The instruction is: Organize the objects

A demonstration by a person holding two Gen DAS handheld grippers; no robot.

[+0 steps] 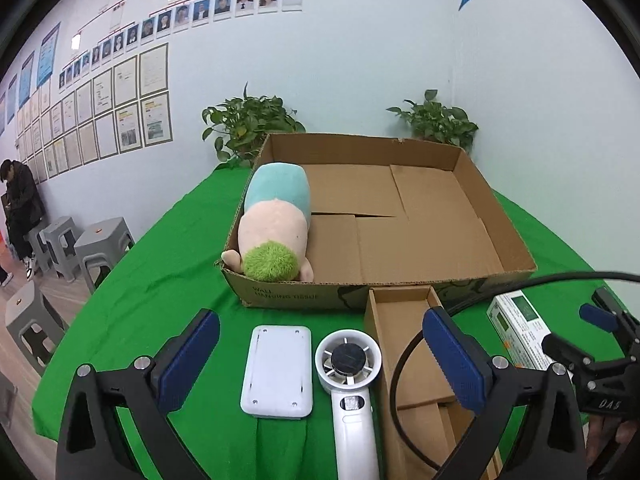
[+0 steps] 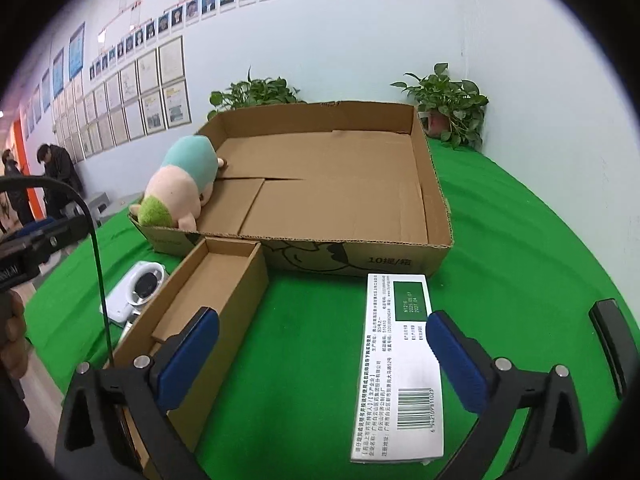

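Medicine carton (image 2: 400,364) lies lengthwise between spread right gripper (image 2: 322,344) jaws, off-centre toward the right finger; left gripper (image 1: 320,352) also spread.

place: office or institutional room | evidence: rows of staff portrait photos (image 1: 240,2) and framed paper certificates (image 1: 120,116) on pale wall | grey plastic stools (image 1: 100,246) | green-cloth worktop (image 1: 160,264)
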